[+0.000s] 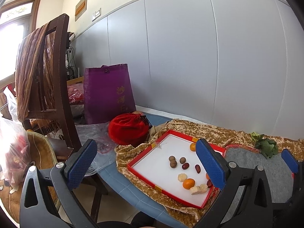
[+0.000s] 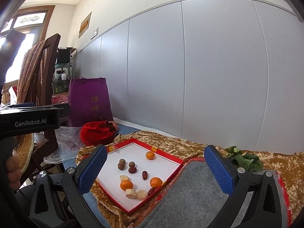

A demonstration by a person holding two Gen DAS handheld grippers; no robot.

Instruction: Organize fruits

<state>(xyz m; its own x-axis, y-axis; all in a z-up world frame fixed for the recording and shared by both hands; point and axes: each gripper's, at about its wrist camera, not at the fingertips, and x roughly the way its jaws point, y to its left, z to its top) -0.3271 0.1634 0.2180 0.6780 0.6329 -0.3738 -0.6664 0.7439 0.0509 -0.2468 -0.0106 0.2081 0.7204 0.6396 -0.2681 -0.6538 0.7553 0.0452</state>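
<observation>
A red-rimmed white tray (image 1: 140,159) (image 2: 176,160) lies on a gold cloth. In it are small oranges (image 1: 188,183) (image 2: 126,185), brown round longans (image 1: 172,164) (image 2: 121,165), dark red dates (image 1: 185,165) (image 2: 145,175) and pale yellowish chunks (image 1: 182,177) (image 2: 131,193). My left gripper (image 1: 146,163) is open and empty, held above and in front of the tray. My right gripper (image 2: 154,169) is open and empty, also in front of the tray. Its blue fingertip (image 1: 289,160) shows in the left wrist view.
A grey felt mat (image 2: 191,195) lies right of the tray. Green leaves (image 2: 245,160) lie behind it. A red drawstring pouch (image 1: 129,129), a purple bag (image 1: 108,93), plastic bags and a wooden chair (image 1: 55,72) stand to the left. A grey panelled wall is behind.
</observation>
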